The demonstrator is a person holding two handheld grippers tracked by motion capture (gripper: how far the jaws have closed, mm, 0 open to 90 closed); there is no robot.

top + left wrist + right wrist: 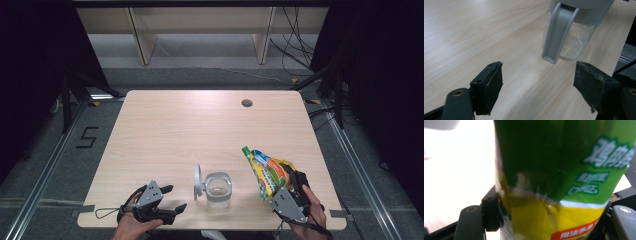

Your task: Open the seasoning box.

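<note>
A: Status of the work in hand?

B: The right gripper (289, 192) is clamped on the lower part of a green-and-yellow seasoning pouch (266, 172), jaws set wide against both of its sides. The pouch is held tilted, top leaning toward the glass jar (218, 189), just right of it. The jar stands near the front edge of the table (200, 125), hinged lid (198, 181) swung up on its left side. A thin pale residue lies at the jar bottom. Judged state: jar opened, pouch lifted; pouring appears not yet begun.

A: And the left gripper (170, 198)?

B: Jaws wide apart, holding nothing, resting just left of the jar, pointing toward it.

A: Clearance?

B: Behind the jar the table lies bare up to the cable hole (246, 103). The front edge sits close to both hands; the right edge lies near the pouch
</note>
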